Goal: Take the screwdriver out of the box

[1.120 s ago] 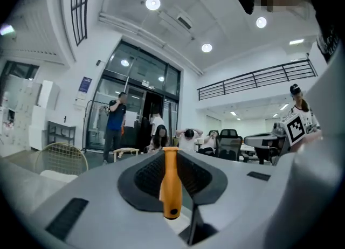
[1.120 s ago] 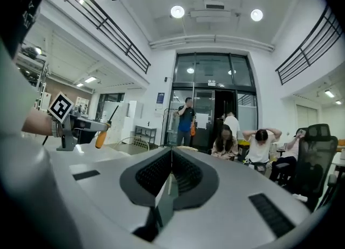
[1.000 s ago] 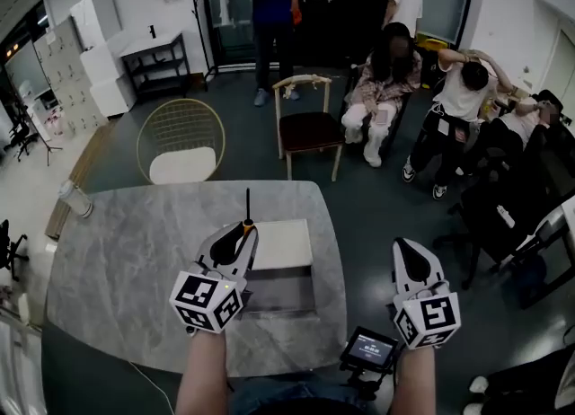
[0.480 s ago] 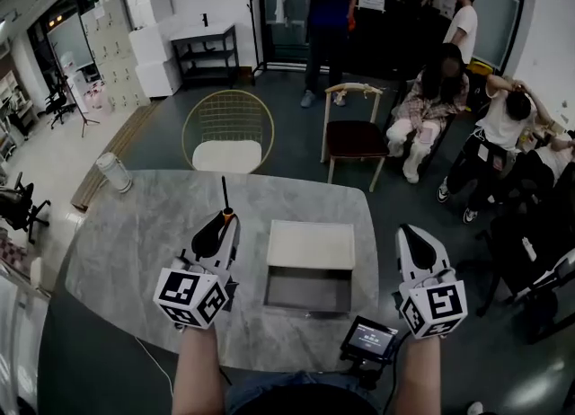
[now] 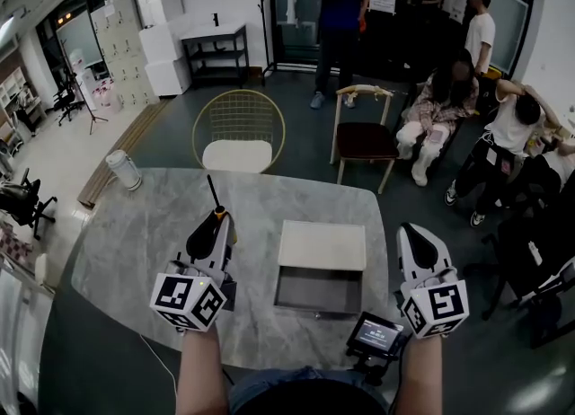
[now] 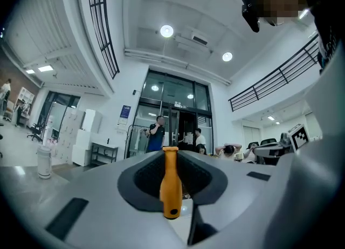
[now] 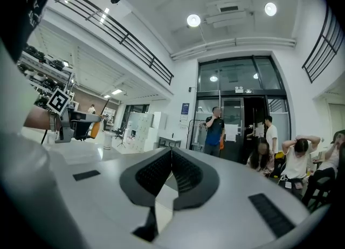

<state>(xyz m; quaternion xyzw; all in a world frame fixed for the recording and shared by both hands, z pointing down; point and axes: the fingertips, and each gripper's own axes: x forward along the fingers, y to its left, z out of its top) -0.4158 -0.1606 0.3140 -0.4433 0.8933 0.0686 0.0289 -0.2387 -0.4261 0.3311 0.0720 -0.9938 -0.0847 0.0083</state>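
Quick status on the screwdriver job. My left gripper [image 5: 216,226] is clamped on the screwdriver [image 6: 171,182], with the pads squeezing the orange handle. The butt end faces the camera and the black shaft [image 5: 214,195] pokes out past the jaw tips toward the top of the frame. Gripping the handle makes sense: it's the fat part, and I reckon the thin shaft would just swivel between the pads.

I'm holding it roughly level over the marble table [image 5: 126,251], left of centre in the head view. That's well apart from the box [image 5: 319,291], which sits at frame centre. The box's grey tray stands open below its white top [image 5: 322,244] and looks empty from up here. So I'd call the take-out basically done. My guess is that all that's left is setting the tool down on the bare marble over on the left.

My right gripper [image 5: 413,241] is at the lower right, just past the box's right side. Its black pads [image 7: 187,175] meet tip to tip with nothing between them. It's parked out there so it doesn't crowd the left one, but it's near enough to steady the box if needed.

One thing to watch: the small screen [image 5: 375,336] at the table's near edge, bottom right. It sits right by that gripper, so it'd be easy to bump.
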